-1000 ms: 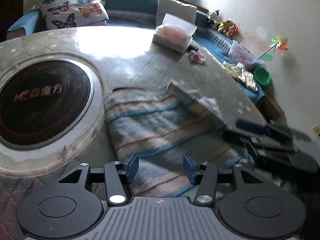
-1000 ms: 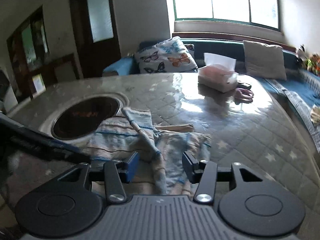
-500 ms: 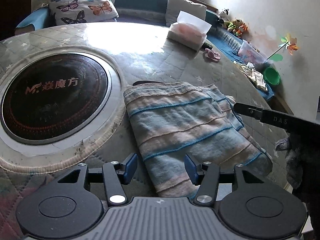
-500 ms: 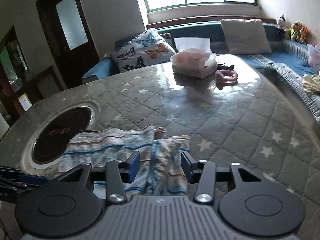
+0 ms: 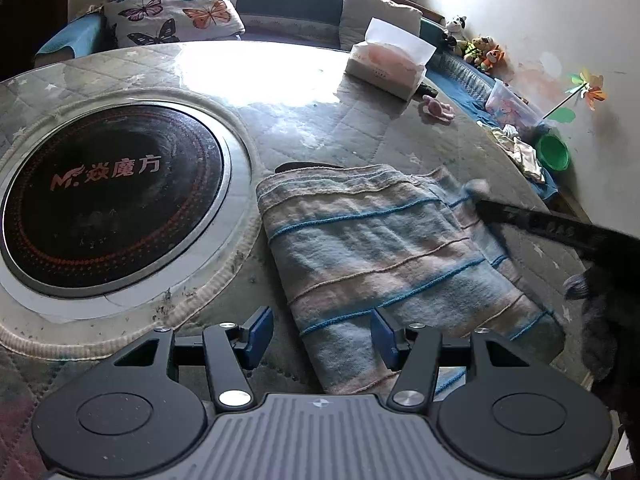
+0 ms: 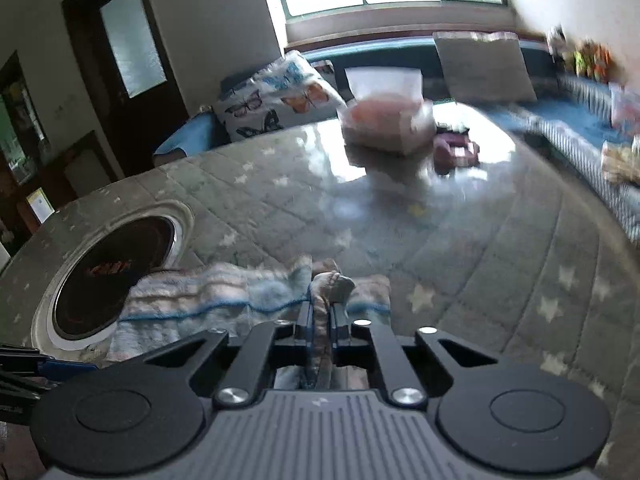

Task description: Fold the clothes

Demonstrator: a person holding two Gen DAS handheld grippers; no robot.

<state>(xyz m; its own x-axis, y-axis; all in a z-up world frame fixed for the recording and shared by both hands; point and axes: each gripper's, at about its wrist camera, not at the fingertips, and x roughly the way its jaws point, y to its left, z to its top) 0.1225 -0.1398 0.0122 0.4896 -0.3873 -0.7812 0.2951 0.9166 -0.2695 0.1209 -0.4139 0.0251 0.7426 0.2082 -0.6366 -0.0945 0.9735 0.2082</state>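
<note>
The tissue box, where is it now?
In the left wrist view the tissue box stands at the far right of the table, beyond the striped cloth, beside a small pink toy.

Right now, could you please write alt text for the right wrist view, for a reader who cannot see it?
The right hand-held gripper is shut on a bunched edge of a striped blue and pink towel lying on a grey quilted table. A round black cooktop sits at left, a tissue box farther back. The picture is motion-blurred.
</note>
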